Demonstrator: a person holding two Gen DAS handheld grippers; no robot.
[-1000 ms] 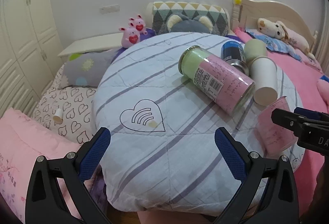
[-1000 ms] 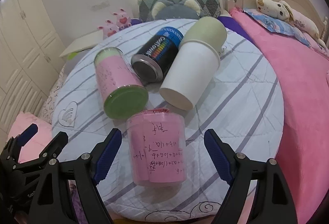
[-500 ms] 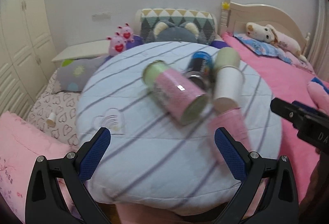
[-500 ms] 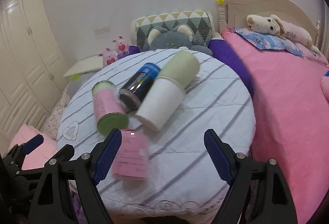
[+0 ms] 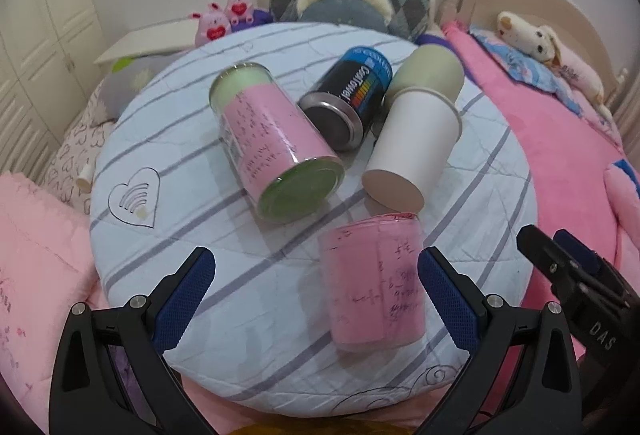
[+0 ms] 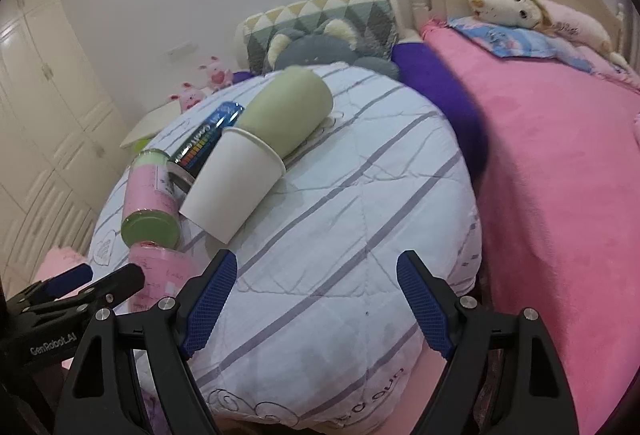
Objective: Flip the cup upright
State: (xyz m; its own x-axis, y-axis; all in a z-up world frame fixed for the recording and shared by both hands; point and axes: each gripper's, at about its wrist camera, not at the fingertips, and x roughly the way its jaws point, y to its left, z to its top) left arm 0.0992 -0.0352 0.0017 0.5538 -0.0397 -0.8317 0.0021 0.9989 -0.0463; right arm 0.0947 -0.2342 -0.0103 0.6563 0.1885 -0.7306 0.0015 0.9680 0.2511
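A pink cup [image 5: 374,281] with handwriting stands mouth-down near the front edge of a round striped cushion [image 5: 192,235]; it shows at lower left in the right wrist view [image 6: 160,275]. A white paper cup [image 5: 412,143] lies on its side, nested with a green cup [image 5: 430,73]; both show in the right wrist view, the white cup [image 6: 232,183] and the green cup [image 6: 288,111]. My left gripper [image 5: 314,293] is open, its right finger beside the pink cup. My right gripper [image 6: 316,301] is open and empty over the cushion's front.
A pink-labelled can with a green lid [image 5: 276,147] and a dark blue can [image 5: 352,97] lie on their sides on the cushion. A pink bed [image 6: 560,175] is to the right, pillows and plush toys [image 5: 348,3] behind, white wardrobes [image 6: 40,107] to the left.
The left gripper has swung right and closer, so the pink cup now lies between its fingers. The right gripper has moved right; the pink cup has left its fingers' gap.
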